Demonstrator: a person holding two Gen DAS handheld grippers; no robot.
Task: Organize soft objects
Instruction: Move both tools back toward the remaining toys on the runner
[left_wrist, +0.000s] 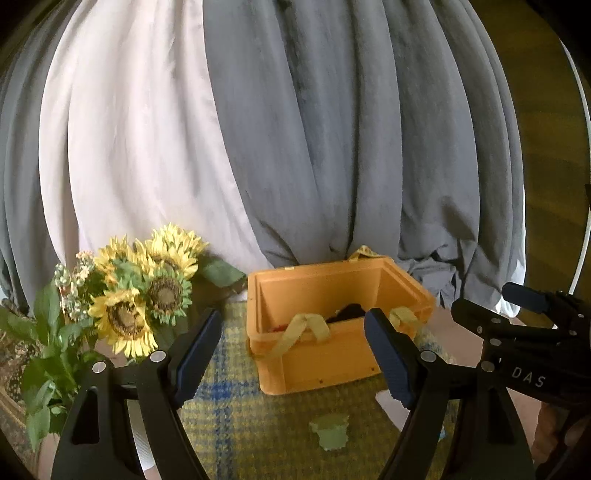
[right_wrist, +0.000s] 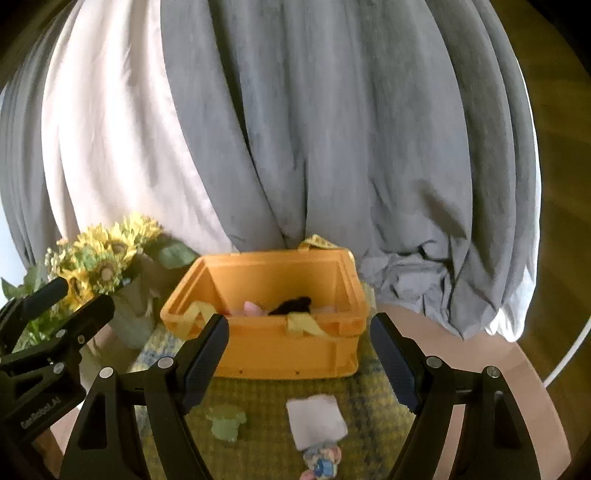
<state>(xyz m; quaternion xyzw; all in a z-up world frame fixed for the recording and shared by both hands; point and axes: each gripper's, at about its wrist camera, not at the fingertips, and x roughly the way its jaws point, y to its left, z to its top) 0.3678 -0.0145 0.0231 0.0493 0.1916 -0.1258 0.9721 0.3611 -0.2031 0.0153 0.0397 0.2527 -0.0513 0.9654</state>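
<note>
An orange plastic box (left_wrist: 317, 365) (right_wrist: 288, 354) stands on a yellow-and-blue plaid cloth (left_wrist: 229, 417) (right_wrist: 258, 402). Yellow straps hang over its rim, and dark and pink soft things lie inside. In front of the box a small green soft toy (left_wrist: 330, 435) (right_wrist: 226, 424) lies on the cloth, with a white folded cloth (right_wrist: 316, 421) and a small pastel toy (right_wrist: 324, 459) to its right. My left gripper (left_wrist: 293, 354) is open with nothing between its fingers. My right gripper (right_wrist: 299, 360) is open and empty too. Both hang just short of the box.
A bunch of artificial sunflowers (left_wrist: 144, 291) (right_wrist: 103, 258) stands left of the box. Grey and white curtains (left_wrist: 295, 140) (right_wrist: 295, 140) hang close behind. The round table's edge (right_wrist: 517, 358) curves past on the right.
</note>
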